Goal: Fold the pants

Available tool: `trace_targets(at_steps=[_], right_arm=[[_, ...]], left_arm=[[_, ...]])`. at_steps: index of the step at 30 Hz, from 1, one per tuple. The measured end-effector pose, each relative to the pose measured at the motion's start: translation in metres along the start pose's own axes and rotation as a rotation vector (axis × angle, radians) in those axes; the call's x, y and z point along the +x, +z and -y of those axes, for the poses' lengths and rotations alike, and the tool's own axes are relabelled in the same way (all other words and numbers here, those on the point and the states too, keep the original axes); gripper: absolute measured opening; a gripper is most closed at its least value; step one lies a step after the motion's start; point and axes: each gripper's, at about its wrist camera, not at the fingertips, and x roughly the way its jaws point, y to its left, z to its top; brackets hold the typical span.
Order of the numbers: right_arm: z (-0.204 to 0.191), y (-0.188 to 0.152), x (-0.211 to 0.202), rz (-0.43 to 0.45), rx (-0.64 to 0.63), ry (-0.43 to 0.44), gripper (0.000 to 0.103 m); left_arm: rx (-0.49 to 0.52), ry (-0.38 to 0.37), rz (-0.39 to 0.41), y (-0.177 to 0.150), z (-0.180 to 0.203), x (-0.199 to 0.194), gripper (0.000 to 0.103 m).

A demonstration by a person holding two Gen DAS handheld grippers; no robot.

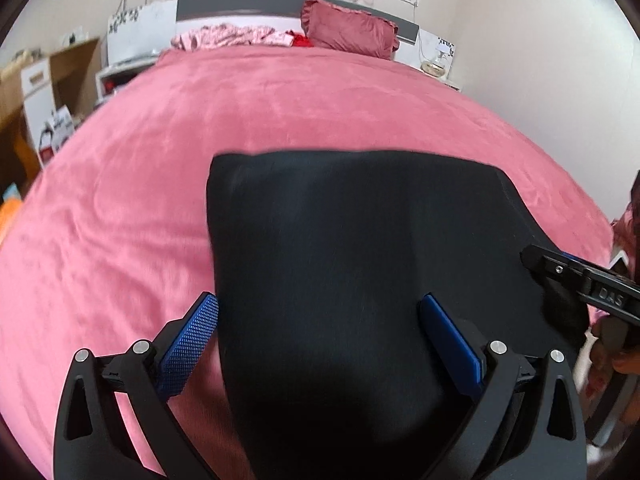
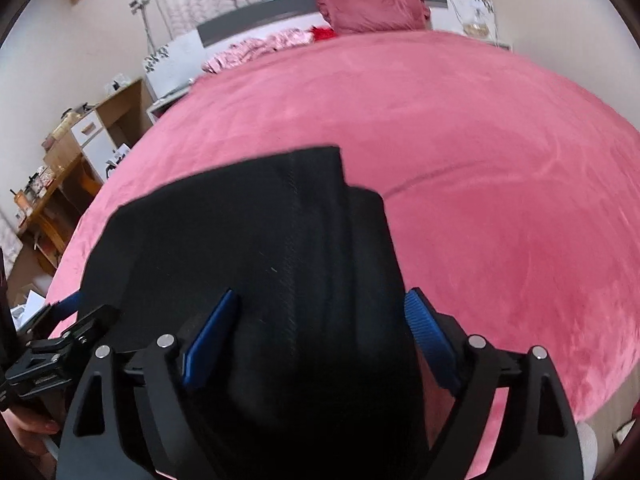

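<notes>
So this is a bedroom with a big bed under a fuzzy pink velvet bedspread, grey-and-white headboard at the far edge, and a dark rose ruffled pillow propped against it. A crumpled pink patterned cloth lies at the head end next to something bright red that's too small to make out.

The only writing I can read is "DAS" embossed on the black body of the right gripper, which pokes in from the right edge of the left wrist view. The cardboard boxes beside the bed have labels, but they're too blurry to read, and I can't see what's in them.

The black fabric pants are folded into a blocky shape at the near edge of the bed, bottom part cut off by the frame. The left gripper has its blue-padded fingers spread wide, one on each side of the cloth's near end, not pinching it. Right gripper, from its own camera, same deal: blue pads apart, straddling the pants, nothing clamped. A wooden desk with clutter sits off the left side.
</notes>
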Motion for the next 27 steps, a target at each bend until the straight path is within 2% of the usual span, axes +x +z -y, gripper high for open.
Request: trace_targets(at_steps=[5,11,15,17,20,24,27], right_arm=[[0.029,-0.004,-0.001,-0.087,0.141,0.041,0.093],[0.051,-0.009,-0.021,-0.172,0.189,0.04,0.094],[0.051,-0.008,-0.032,-0.158,0.187,0.042,0.093],[0.046,-0.006,-0.035,-0.133,0.165,0.065,0.092],[0.043,-0.006,-0.031,-0.145,0.153,0.123,0.092],[0.053,-0.007,-0.015,-0.187,0.226,0.174,0.092],[0.057,-0.01,-0.012,-0.203,0.256,0.192,0.092]], left_arm=[[-0.101,-0.088,-0.031,-0.02,-0.017,-0.009,0.1],[-0.056,-0.122,-0.041,-0.027,-0.012,-0.022,0.1],[-0.08,-0.213,-0.056,-0.036,-0.021,-0.033,0.1],[-0.116,-0.253,-0.033,-0.037,-0.03,-0.039,0.1],[-0.181,-0.273,-0.017,-0.037,-0.04,-0.041,0.1],[-0.226,-0.307,-0.068,-0.037,-0.043,-0.028,0.1],[-0.236,-0.323,-0.078,-0.039,-0.041,-0.024,0.1]])
